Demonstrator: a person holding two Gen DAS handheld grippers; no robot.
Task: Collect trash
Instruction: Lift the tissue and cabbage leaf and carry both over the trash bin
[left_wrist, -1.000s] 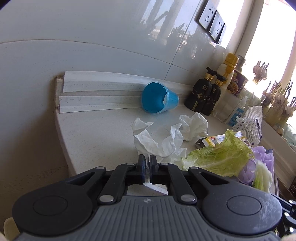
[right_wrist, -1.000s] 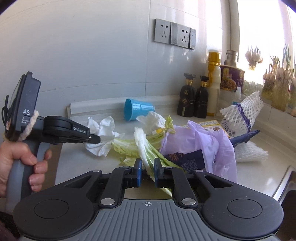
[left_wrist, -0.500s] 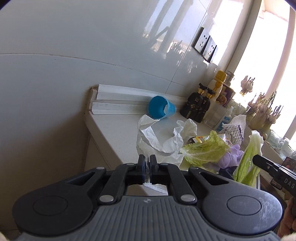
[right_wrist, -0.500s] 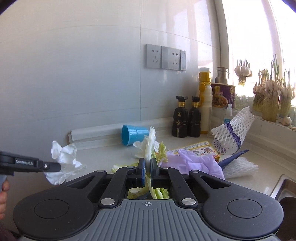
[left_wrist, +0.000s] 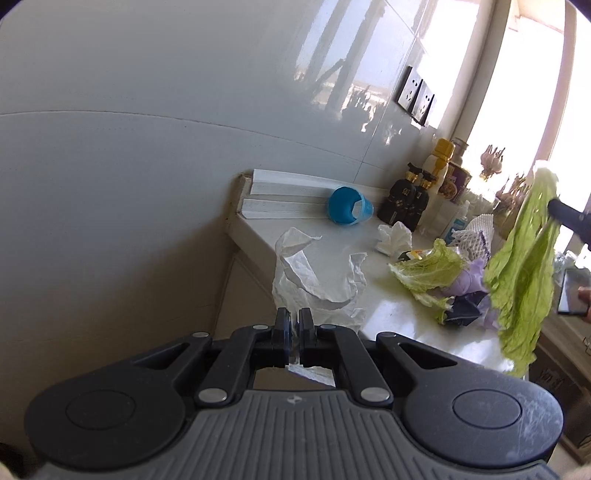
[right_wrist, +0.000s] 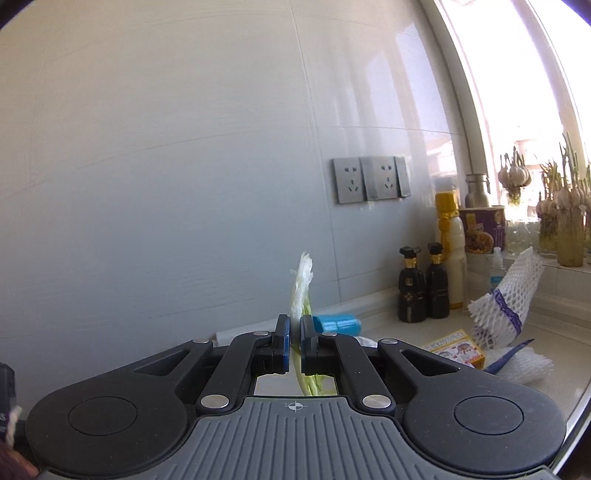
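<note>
Plainly both loads are soft and light: the left tongs (left_wrist: 291, 325) are pinched nearly closed on a crumpled white tissue (left_wrist: 314, 277) that trails over the desk (left_wrist: 402, 317) edge, while the right tongs (right_wrist: 294, 341) clamp the pale stalk of a cabbage leaf (right_wrist: 301, 288), hanging limp above the desk. The stalk is probably the firmest hold; the frilly green would likely tear.

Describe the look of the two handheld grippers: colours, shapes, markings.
Both look alike: the left gripper and right gripper have a grey ribbed body with a small crosshair mark, two rounded black lobes with circular discs, black linkage bars with silver rivets, and black fingers lined with blue pads.
</note>
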